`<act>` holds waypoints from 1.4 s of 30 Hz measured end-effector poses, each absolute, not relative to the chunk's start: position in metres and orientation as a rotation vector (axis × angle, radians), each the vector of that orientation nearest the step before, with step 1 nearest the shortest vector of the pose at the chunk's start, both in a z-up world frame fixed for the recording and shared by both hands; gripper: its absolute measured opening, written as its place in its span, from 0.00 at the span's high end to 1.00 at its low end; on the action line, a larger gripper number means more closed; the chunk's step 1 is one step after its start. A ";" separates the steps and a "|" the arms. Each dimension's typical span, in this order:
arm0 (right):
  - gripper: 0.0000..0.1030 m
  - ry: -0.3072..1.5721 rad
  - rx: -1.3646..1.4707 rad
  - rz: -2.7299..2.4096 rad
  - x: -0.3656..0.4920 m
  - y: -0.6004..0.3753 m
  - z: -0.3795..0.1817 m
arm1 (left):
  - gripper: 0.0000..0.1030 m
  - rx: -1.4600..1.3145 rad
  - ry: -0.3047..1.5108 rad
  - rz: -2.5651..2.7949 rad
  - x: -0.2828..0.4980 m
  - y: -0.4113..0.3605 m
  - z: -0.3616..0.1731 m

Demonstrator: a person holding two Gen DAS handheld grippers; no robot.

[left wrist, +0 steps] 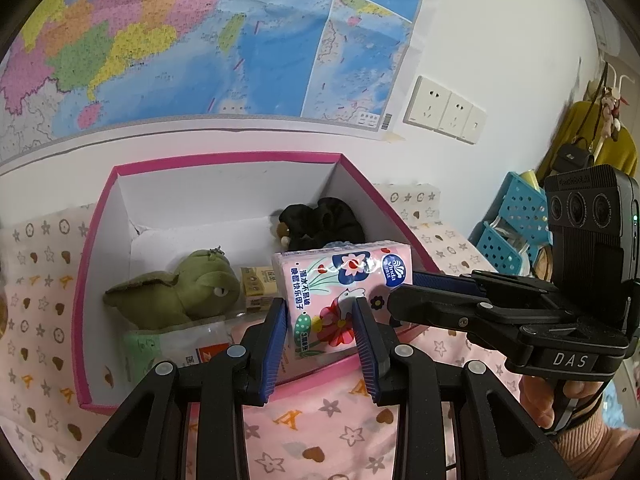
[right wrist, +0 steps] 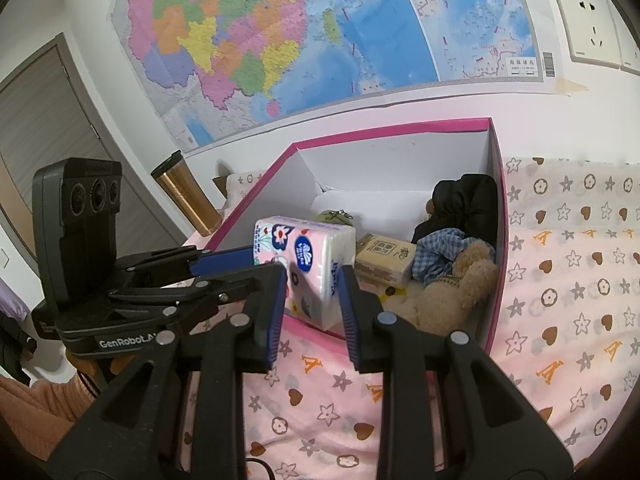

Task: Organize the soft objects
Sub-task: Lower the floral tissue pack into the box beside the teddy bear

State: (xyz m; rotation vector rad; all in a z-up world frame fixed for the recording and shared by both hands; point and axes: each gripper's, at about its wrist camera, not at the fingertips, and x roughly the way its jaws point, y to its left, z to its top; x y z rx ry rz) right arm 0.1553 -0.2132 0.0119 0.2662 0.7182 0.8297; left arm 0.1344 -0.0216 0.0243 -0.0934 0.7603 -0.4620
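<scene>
Pink floral soft tissue pack (left wrist: 340, 300) held upright over the near edge of the pink-rimmed white cardboard box (left wrist: 224, 159), pinched from two sides: left gripper (left wrist: 321, 322) fingers clamp its lower part from the near side, right gripper (right wrist: 313, 290) fingers clamp its right end. Inside the box: green plush toy (left wrist: 180, 290) at left, small tan cardboard packet (left wrist: 258, 286) just behind the pack, black fabric scrunchie (left wrist: 324, 220) at far right, clear plastic bag with green contents (left wrist: 172, 344) at near left. Right wrist view also shows a tan teddy bear with blue checked cloth (right wrist: 452, 280) at the box's near right. Box sits on a pink patterned bedsheet (left wrist: 340, 432). Copper tumbler (right wrist: 188, 196) left of the box, coloured wall map (left wrist: 200, 40) behind, blue plastic basket (left wrist: 512, 224) far right.
</scene>
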 end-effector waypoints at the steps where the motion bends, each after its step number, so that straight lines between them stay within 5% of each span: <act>1: 0.71 0.719 0.266 0.828 0.156 -0.213 0.012 | 0.69 -0.095 0.761 -0.462 0.135 -0.022 0.024; 42: 0.71 0.758 0.290 0.814 0.169 -0.209 0.007 | 0.69 -0.105 0.800 -0.432 0.145 -0.023 0.017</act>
